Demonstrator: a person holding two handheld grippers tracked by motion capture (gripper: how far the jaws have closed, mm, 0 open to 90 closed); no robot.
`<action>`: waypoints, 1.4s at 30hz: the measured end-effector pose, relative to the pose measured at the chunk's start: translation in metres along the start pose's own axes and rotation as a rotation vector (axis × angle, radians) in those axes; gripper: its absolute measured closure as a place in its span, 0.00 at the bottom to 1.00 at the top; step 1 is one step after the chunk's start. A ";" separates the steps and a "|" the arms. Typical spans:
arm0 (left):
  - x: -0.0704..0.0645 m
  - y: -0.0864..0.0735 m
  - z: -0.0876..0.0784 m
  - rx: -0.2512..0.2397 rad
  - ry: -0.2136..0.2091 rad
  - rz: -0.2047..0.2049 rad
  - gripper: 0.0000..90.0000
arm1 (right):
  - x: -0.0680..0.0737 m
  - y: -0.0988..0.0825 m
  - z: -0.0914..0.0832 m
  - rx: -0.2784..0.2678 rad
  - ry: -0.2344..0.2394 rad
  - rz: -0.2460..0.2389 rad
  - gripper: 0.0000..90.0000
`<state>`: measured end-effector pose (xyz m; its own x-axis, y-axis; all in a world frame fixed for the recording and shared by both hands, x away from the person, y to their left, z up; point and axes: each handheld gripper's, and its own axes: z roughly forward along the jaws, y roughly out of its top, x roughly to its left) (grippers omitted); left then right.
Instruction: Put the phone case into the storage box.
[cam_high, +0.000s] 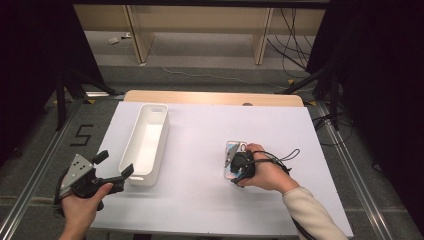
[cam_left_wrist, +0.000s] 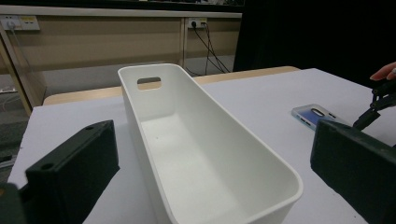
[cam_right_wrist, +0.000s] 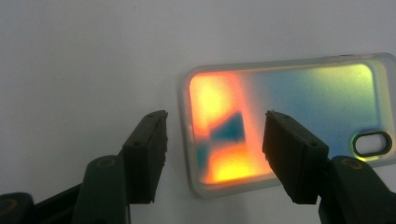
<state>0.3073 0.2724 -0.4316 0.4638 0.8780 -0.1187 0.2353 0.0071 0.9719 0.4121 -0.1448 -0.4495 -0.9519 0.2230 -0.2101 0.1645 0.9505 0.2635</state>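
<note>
Right gripper points down over the phone case, jaws apart and not gripping, one on either side of the case's short end. Left gripper rests low at the near left, jaws wide around the near end of the white bin. Both sit on a white table with a wooden far edge; grey floor, cables and wooden panels lie beyond
</note>
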 end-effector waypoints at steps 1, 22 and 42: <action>0.000 0.000 0.000 0.000 0.001 0.000 0.01 | -0.001 0.000 0.001 0.008 0.005 -0.015 0.46; 0.000 0.000 -0.001 0.003 0.002 0.000 0.01 | -0.002 0.009 0.009 0.098 0.016 -0.106 0.67; 0.000 0.000 -0.001 0.003 0.000 0.001 0.01 | 0.007 0.012 0.007 0.149 0.052 -0.148 0.93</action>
<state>0.3064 0.2725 -0.4310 0.4640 0.8780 -0.1179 0.2374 0.0049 0.9714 0.4098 -0.1305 -0.4547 -0.9798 0.0712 -0.1866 0.0551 0.9944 0.0900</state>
